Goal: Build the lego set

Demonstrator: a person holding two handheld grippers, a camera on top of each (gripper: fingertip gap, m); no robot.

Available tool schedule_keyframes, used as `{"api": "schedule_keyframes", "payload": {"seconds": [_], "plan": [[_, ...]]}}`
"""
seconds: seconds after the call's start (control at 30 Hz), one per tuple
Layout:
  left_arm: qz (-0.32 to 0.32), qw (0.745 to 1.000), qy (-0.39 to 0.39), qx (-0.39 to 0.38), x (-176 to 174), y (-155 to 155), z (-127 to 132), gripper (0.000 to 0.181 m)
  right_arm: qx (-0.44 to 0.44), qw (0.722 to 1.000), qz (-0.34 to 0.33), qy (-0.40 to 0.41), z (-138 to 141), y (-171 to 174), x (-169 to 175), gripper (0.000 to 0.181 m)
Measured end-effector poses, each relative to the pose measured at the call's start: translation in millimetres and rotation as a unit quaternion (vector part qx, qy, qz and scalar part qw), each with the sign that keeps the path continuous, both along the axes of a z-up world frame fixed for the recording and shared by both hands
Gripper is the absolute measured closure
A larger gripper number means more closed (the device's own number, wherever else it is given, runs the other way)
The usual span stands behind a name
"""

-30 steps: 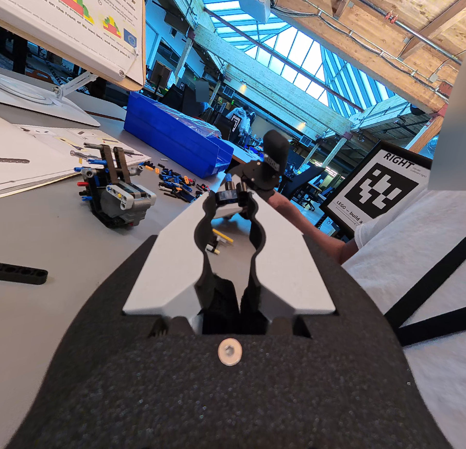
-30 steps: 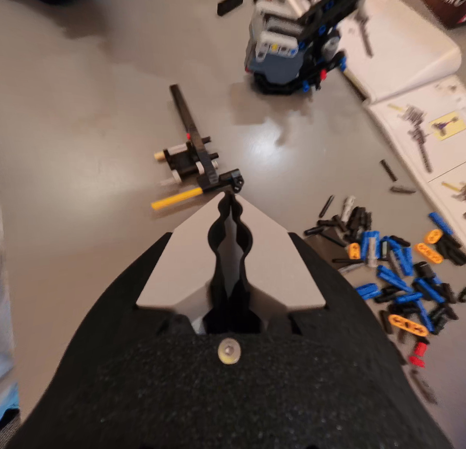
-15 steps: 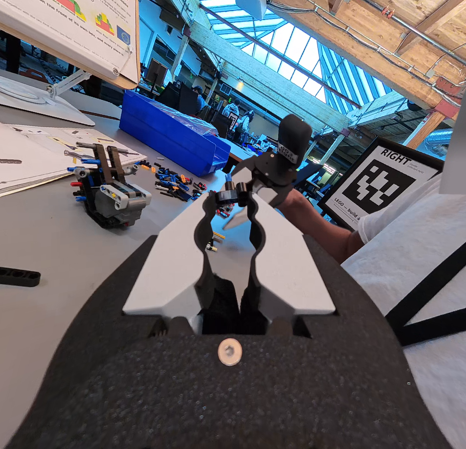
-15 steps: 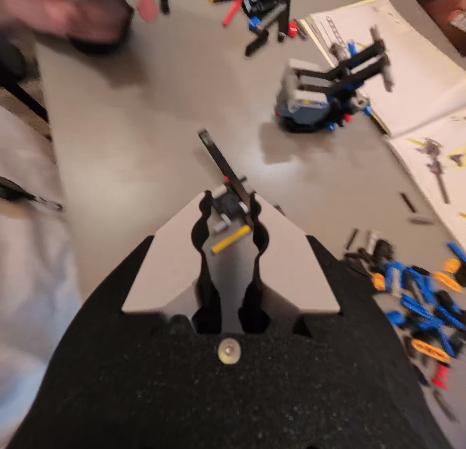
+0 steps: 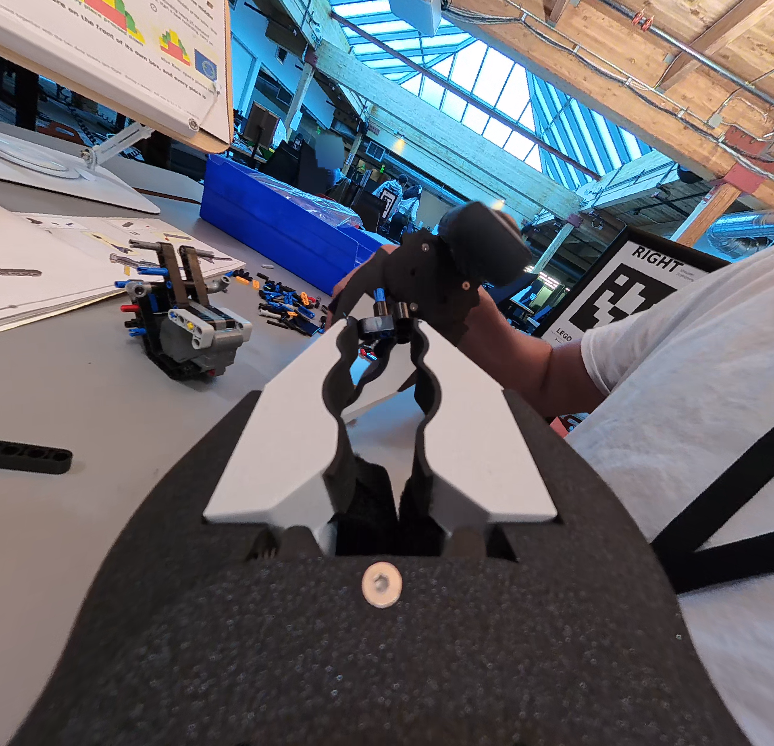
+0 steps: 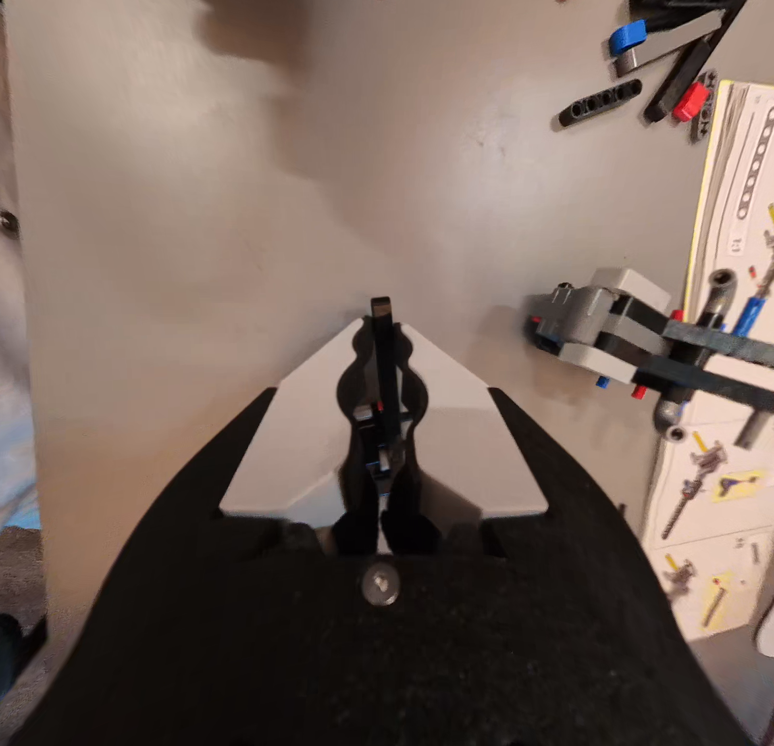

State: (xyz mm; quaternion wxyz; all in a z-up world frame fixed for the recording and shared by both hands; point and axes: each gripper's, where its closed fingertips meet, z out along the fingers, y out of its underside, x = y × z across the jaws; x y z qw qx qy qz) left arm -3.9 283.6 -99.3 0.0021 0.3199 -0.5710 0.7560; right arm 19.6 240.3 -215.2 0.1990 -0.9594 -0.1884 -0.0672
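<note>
Grey table (image 5: 75,390) strewn with loose pieces (image 5: 289,302), half-built model (image 5: 188,328) standing near the instruction booklet (image 5: 54,273), much left; left gripper (image 5: 379,328) pinching a small black connector (image 5: 377,323), right gripper (image 6: 383,323) clamped on a black beam sub-assembly (image 6: 383,369).

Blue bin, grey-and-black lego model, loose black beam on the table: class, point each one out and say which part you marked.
Blue bin (image 5: 272,227): left wrist view, on its long front wall.
Grey-and-black lego model (image 5: 201,334): left wrist view, on its grey block.
Loose black beam (image 5: 35,457): left wrist view, mid-length on its holed side.
</note>
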Motion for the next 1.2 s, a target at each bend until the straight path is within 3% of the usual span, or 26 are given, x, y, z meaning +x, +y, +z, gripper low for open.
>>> {"api": "schedule_keyframes", "payload": {"seconds": [0.03, 0.13, 0.23, 0.37, 0.5, 0.57, 0.7, 0.87, 1.07, 1.2], "plan": [[0.000, 1.000, -0.001, 0.000, -0.2, 0.0, 0.1, 0.159, -0.001, 1.000, 0.007, -0.011, 0.6, 0.9, 1.2, 0.173], [0.009, 1.000, -0.004, 0.000, 0.8, 2.9, 1.0, 0.159, 0.047, 0.999, -0.006, 0.011, 18.3, 7.8, 1.5, 0.174], [0.027, 1.000, -0.008, 0.000, 4.3, 9.3, 1.8, 0.159, 0.165, 0.983, -0.055, 0.055, 51.0, 20.8, 10.9, 0.174], [0.042, 0.999, -0.003, -0.007, 9.1, 15.5, 2.1, 0.159, 0.348, 0.925, -0.113, 0.101, 89.6, 31.4, 23.3, 0.174], [0.044, 0.999, -0.001, -0.009, 10.3, 17.2, 1.8, 0.159, 0.455, 0.864, -0.161, 0.141, 101.3, 22.0, 38.1, 0.174], [0.043, 0.999, -0.001, -0.009, 9.9, 16.9, 1.8, 0.159, 0.472, 0.850, -0.172, 0.160, 96.4, 13.8, 38.7, 0.175], [0.037, 0.999, 0.001, -0.008, 9.5, 15.4, 1.4, 0.159, 0.480, 0.854, -0.172, 0.101, 84.8, -3.0, 38.9, 0.174], [0.033, 0.999, 0.001, -0.007, 9.0, 13.4, 1.0, 0.159, 0.498, 0.843, -0.173, 0.110, 85.9, -12.2, 30.9, 0.174], [0.019, 1.000, -0.001, 0.008, 4.5, 5.4, -0.7, 0.159, 0.486, 0.843, -0.189, 0.129, 87.0, -2.6, 33.9, 0.174], [0.021, 0.996, 0.015, 0.084, -3.5, -21.8, -14.2, 0.159, 0.497, 0.825, -0.214, 0.163, 102.4, 11.9, 37.2, 0.174]]}}
